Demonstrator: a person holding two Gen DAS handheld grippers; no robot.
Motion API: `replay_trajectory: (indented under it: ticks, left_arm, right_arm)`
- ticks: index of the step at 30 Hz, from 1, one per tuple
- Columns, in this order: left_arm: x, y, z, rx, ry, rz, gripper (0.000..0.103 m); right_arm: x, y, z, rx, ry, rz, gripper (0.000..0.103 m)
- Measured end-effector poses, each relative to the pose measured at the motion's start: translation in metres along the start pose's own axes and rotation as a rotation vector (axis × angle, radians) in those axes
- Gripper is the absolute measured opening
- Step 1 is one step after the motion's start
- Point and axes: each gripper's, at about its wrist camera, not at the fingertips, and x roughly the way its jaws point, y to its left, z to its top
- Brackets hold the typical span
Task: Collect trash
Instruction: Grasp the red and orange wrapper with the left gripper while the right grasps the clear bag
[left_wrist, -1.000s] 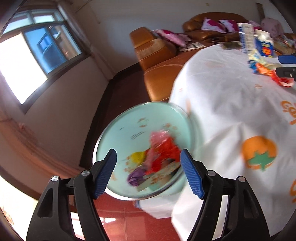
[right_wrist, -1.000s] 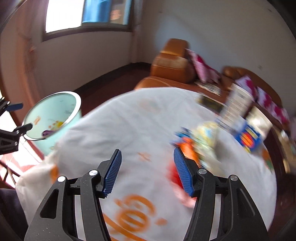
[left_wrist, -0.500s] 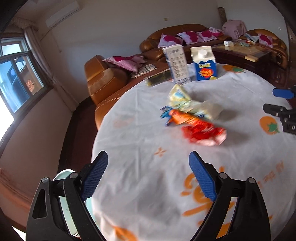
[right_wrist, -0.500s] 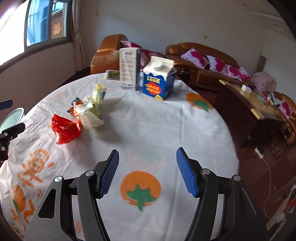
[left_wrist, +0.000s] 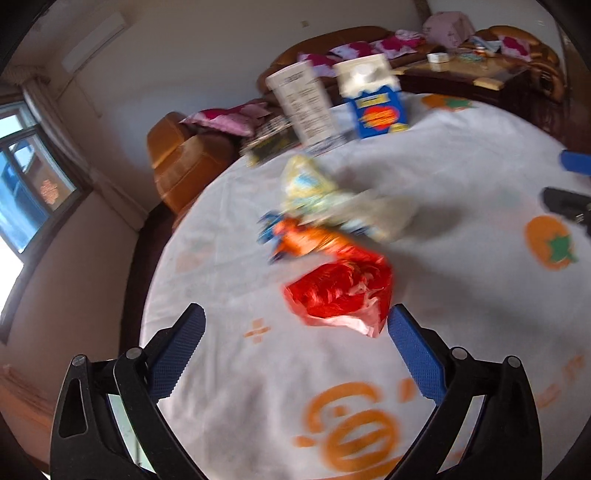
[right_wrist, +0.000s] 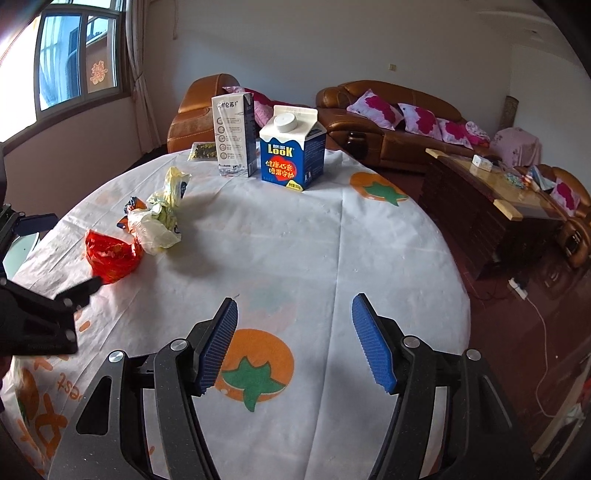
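A crumpled red wrapper (left_wrist: 341, 291) (right_wrist: 110, 254) lies on the round white tablecloth (left_wrist: 258, 369) (right_wrist: 295, 240). Behind it lie an orange and blue wrapper (left_wrist: 303, 240) (right_wrist: 129, 206) and pale yellow bags (left_wrist: 325, 199) (right_wrist: 162, 218). My left gripper (left_wrist: 295, 354) is open and empty, just in front of the red wrapper; it also shows in the right wrist view (right_wrist: 55, 295). My right gripper (right_wrist: 293, 343) is open and empty over the table, well right of the trash; its fingertips (left_wrist: 574, 162) show in the left wrist view.
A blue milk carton (right_wrist: 291, 147) (left_wrist: 373, 99) and a tall white carton (right_wrist: 234, 134) (left_wrist: 303, 103) stand at the table's far side, with a dark packet (right_wrist: 203, 151) beside them. A pale green bin (right_wrist: 18, 247) stands left of the table. Sofas (right_wrist: 388, 122) and a coffee table (right_wrist: 491, 192) lie beyond.
My left gripper swung from above the bin up over the table and closed in on the red wrapper. My right gripper swung right and has settled over the table.
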Motion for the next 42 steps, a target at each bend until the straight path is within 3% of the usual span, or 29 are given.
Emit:
replay_trajectory:
  ticks: [7, 11, 19, 23, 24, 26, 28, 29, 30, 33, 42]
  left_arm:
    - [0.026, 0.106, -0.043, -0.154, 0.115, 0.184, 0.097]
    - [0.020, 0.137, -0.053, -0.277, 0.121, 0.185, 0.097]
    - [-0.005, 0.080, -0.021, -0.321, 0.034, 0.019, 0.097]
    - [0.007, 0.057, -0.004, -0.329, 0.036, -0.005, 0.097]
    - [0.016, 0.055, -0.001, -0.330, 0.050, -0.008, 0.094]
    - [0.034, 0.052, 0.000, -0.335, 0.092, -0.054, 0.077]
    - [0.046, 0.052, -0.001, -0.338, 0.123, -0.105, 0.048]
    - [0.048, 0.053, -0.002, -0.338, 0.119, -0.140, 0.039]
    - [0.048, 0.053, -0.001, -0.325, 0.113, -0.151, 0.021]
    - [0.043, 0.059, -0.004, -0.292, 0.097, -0.153, 0.009]
    - [0.008, 0.112, -0.029, -0.289, 0.036, -0.077, 0.006]
  right_arm:
    - [0.002, 0.011, -0.005, -0.006, 0.000, 0.029, 0.066]
    - [0.001, 0.017, -0.007, -0.019, -0.001, 0.025, 0.067]
    - [0.001, 0.015, -0.008, -0.016, -0.003, 0.017, 0.067]
    - [0.000, 0.015, -0.009, -0.013, -0.008, 0.018, 0.067]
    - [0.000, 0.015, -0.009, -0.015, -0.008, 0.018, 0.067]
    - [0.000, 0.017, -0.009, -0.019, -0.009, 0.019, 0.067]
    - [0.000, 0.019, -0.008, -0.022, -0.007, 0.024, 0.067]
    - [0.000, 0.020, -0.008, -0.025, -0.006, 0.026, 0.067]
    - [0.000, 0.022, -0.007, -0.027, -0.005, 0.027, 0.067]
    - [0.000, 0.026, -0.002, -0.028, -0.001, 0.034, 0.067]
    - [0.014, 0.068, 0.040, -0.034, -0.013, 0.123, 0.067]
